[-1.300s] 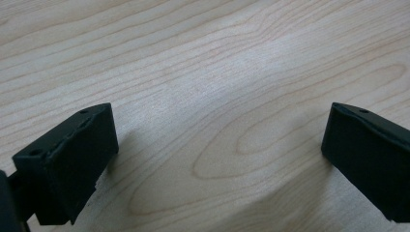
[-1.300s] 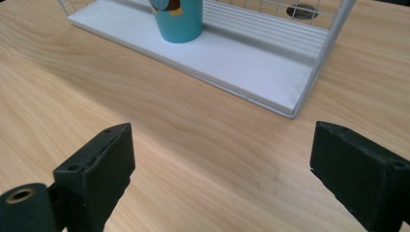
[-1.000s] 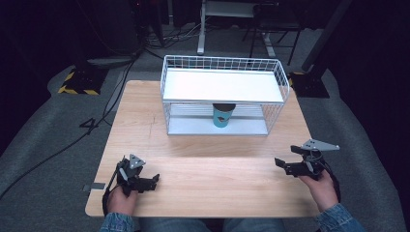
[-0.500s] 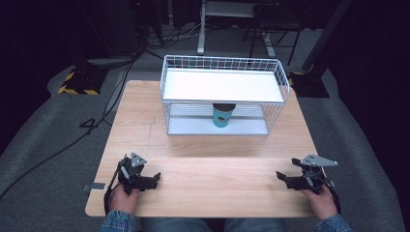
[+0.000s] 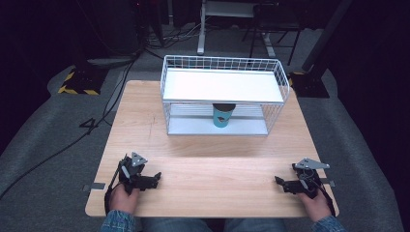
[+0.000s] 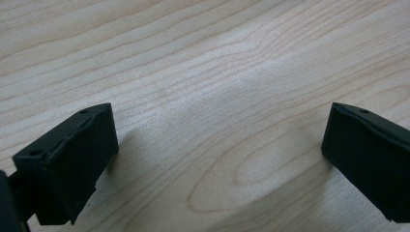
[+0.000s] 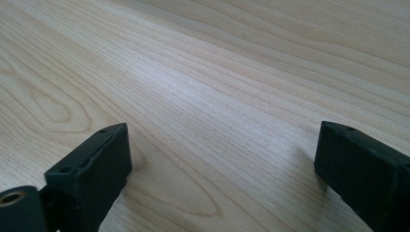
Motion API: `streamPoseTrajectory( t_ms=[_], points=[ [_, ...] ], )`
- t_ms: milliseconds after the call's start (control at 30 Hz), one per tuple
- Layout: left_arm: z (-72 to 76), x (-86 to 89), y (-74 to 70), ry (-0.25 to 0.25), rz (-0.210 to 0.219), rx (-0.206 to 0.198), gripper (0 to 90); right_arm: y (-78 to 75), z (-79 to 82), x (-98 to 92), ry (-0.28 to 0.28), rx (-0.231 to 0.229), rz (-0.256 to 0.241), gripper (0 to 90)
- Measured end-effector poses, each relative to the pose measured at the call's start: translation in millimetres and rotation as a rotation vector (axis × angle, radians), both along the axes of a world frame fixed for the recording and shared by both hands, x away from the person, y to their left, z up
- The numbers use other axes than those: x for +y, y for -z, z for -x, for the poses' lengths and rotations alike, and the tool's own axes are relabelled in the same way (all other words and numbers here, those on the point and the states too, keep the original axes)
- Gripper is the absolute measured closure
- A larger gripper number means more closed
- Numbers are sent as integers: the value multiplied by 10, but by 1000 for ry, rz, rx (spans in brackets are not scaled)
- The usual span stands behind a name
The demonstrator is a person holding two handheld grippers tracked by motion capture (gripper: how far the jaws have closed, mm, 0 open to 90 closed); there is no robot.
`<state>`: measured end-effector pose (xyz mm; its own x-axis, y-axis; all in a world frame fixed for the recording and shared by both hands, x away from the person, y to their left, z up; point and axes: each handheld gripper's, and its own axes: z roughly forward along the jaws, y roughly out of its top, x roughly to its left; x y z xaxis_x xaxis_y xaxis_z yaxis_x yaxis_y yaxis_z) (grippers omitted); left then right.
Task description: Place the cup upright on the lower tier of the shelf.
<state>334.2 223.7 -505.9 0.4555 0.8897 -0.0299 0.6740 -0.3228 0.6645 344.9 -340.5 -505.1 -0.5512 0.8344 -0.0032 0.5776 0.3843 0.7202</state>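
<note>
I have two grippers low over the wooden surface (image 5: 208, 169), one at each near corner. On my left, the left gripper (image 5: 155, 179) is held in the left hand (image 5: 124, 195), its tip pointing toward the middle. In the left gripper view its two black fingers (image 6: 72, 159) stand wide apart with only bare wood grain between them, holding nothing.

Toward the far edge stands one white wire rack (image 5: 225, 96) with two shelves. A single teal cup (image 5: 223, 116) with a dark rim stands upright on the lower shelf, near its middle.

On my right, the right gripper (image 5: 279, 182) sits in the right hand (image 5: 314, 203), pointing inward. Its fingers (image 7: 92, 169) are spread wide too, empty over bare wood.
</note>
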Motion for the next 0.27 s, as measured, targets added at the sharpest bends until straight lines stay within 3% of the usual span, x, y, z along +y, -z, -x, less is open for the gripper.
streamPoseTrajectory(
  t_ms=[267],
  points=[
    [-2,-2,0,1,-1,-2,1,1,-1,2,3,1,3,52]
  ],
)
